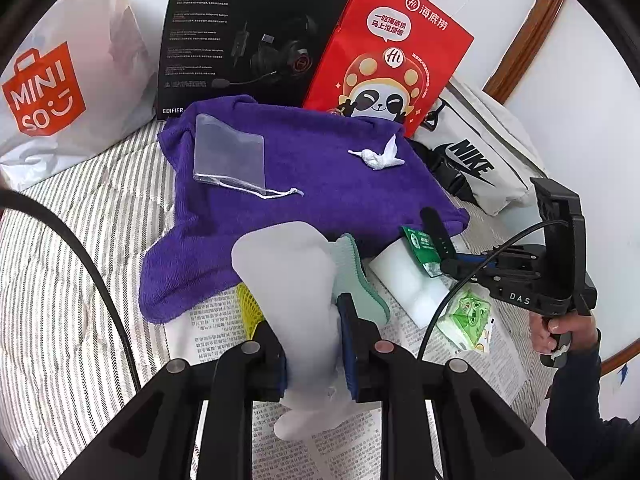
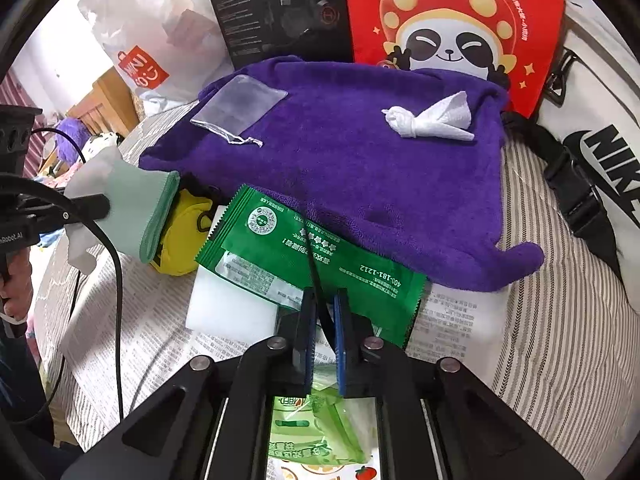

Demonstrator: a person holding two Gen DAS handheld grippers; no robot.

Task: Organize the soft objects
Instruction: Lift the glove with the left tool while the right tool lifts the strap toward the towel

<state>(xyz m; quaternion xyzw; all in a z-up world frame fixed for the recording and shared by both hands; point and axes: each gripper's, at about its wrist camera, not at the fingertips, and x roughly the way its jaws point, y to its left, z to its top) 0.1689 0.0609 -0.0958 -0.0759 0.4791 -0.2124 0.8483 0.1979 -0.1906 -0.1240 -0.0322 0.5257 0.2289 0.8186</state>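
My left gripper [image 1: 306, 316] is shut on a pale white cloth [image 1: 288, 280] with a mint-green edge [image 1: 360, 276]. The right wrist view shows that gripper [image 2: 92, 204] at the left, holding the cloth [image 2: 136, 216] off the bed. My right gripper [image 2: 324, 300] is shut on a thin black strap [image 2: 316, 280], seen edge-on between its pads. A green foil packet [image 2: 304, 256] lies just beneath, over a white sponge block [image 2: 228, 304]. On the purple towel [image 1: 304, 168] rest a clear drawstring pouch [image 1: 230, 156] and a knotted white tissue [image 1: 378, 156].
A yellow mesh item [image 2: 184, 232] and a green tissue pack [image 1: 468, 316] lie on newspaper [image 1: 224, 328] over striped bedding. Behind the towel stand a Miniso bag [image 1: 44, 92], a black headset box [image 1: 248, 32], a red paper bag [image 1: 388, 48] and a white Nike bag [image 1: 476, 160].
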